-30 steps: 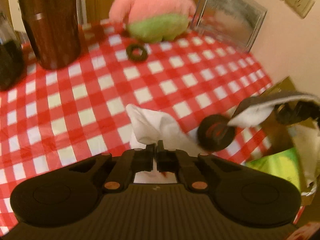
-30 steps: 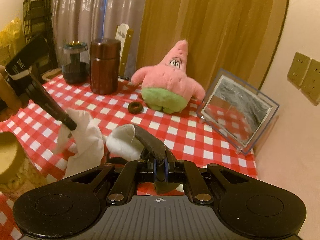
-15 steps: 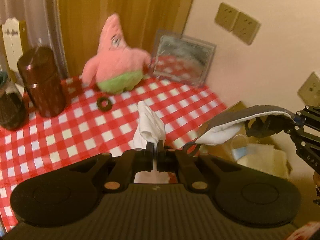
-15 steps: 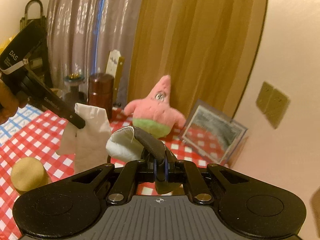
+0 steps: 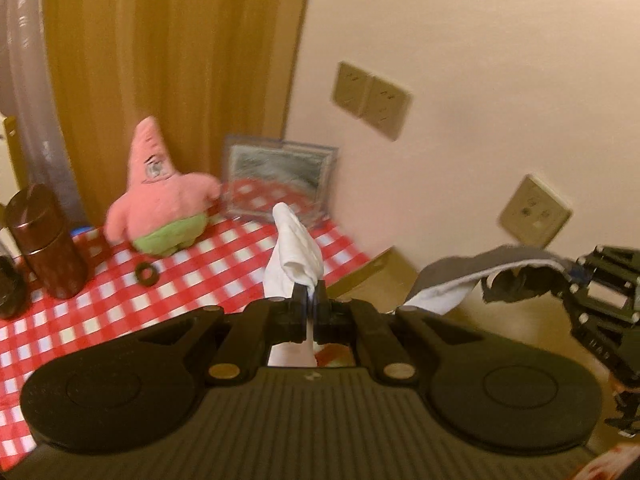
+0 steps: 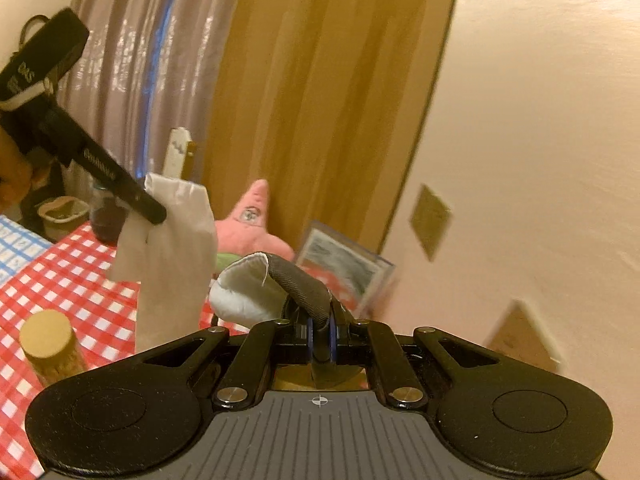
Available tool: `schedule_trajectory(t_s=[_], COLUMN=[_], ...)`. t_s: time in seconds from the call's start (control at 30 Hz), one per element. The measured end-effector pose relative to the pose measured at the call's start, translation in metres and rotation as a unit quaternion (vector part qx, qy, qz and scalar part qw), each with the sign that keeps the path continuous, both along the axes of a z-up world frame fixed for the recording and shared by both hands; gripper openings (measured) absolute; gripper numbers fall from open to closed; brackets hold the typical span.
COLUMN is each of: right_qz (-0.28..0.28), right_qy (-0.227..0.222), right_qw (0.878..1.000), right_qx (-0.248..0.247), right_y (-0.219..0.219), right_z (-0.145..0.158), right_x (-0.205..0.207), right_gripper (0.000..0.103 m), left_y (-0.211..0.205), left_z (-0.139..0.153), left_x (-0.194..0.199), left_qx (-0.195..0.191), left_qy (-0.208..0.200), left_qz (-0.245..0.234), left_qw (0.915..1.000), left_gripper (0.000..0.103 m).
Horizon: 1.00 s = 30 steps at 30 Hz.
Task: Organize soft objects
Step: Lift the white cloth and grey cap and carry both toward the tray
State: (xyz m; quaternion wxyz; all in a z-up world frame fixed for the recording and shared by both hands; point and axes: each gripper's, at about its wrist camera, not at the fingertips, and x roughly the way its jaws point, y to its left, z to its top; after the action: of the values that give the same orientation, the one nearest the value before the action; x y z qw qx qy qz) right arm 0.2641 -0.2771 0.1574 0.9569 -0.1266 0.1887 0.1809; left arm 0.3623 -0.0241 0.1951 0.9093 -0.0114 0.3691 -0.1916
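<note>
One counter point(image 5: 120, 296), covered in red-and-white check, lay below and ahead of both hand-held grippers. On it, far ahead and to the left of the left hand-held gripper point(image 5: 308, 296), sat one pink star plush toy point(image 5: 160, 192) with green shorts, upright against the curtain. One framed picture point(image 5: 280, 176) leaned just right of it, and one brown canister point(image 5: 44, 240) stood further left. One cork-topped jar point(image 6: 50, 344) stood low to the left of the right hand-held gripper point(image 6: 320, 336).

There were two soft cloths, both lifted off the counter. The left hand-held gripper was clamped tight on one white cloth point(image 5: 294, 252), crumpled, which rose in a peak above its fingertips and also hung below. The right hand-held gripper was pinched closed on one grey-and-white sock point(image 6: 272, 288), dark ribbed outside and pale inside, drooping left over its fingers.

One small dark ring point(image 5: 147, 274) lay on the counter, in front of the plush.
</note>
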Motion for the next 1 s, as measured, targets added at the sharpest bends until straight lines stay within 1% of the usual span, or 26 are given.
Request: schedule_trajectory(t_s=[0.27, 0.5, 0.6, 0.7, 0.77, 0.87, 1.0], right_qz=[-0.042, -0.062, -0.066, -0.066, -0.066, -0.062, -0.049], right_qy=[0.007, 0.015, 0.029, 0.045, 0.062, 0.088, 0.132], right_qw=[0.999, 0.998, 0.997, 0.996, 0.995, 0.993, 0.988], right_qx=[-0.007, -0.029, -0.036, -0.045, -0.047, -0.05, -0.061], right_y=[-0.052, -0.075, -0.078, -0.079, -0.081, -0.083, -0.08], right_z=[-0.009, -0.032, -0.047, -0.064, -0.077, -0.095, -0.122], right_x=[-0.025, -0.041, -0.041, -0.037, -0.036, -0.031, -0.025], right_gripper=[0.007, 0.007, 0.007, 0.007, 0.007, 0.007, 0.007], left_y=[-0.068, -0.12, -0.139, -0.157, -0.166, -0.173, -0.18], left_z=[0.004, -0.014, -0.033, -0.058, -0.076, -0.104, -0.139], left_x=[-0.004, 0.002, 0.007, 0.011, 0.013, 0.016, 0.019], left_qx=[-0.02, -0.043, -0.047, -0.035, -0.025, -0.022, -0.001], left_qy=[-0.006, 0.003, 0.015, 0.03, 0.04, 0.056, 0.076], left_qz=[-0.041, -0.068, -0.075, -0.079, -0.083, -0.084, -0.089], left_qw=[0.9989, 0.9968, 0.996, 0.9958, 0.9955, 0.9947, 0.9931], left_gripper=[0.001, 0.001, 0.001, 0.001, 0.001, 0.001, 0.001])
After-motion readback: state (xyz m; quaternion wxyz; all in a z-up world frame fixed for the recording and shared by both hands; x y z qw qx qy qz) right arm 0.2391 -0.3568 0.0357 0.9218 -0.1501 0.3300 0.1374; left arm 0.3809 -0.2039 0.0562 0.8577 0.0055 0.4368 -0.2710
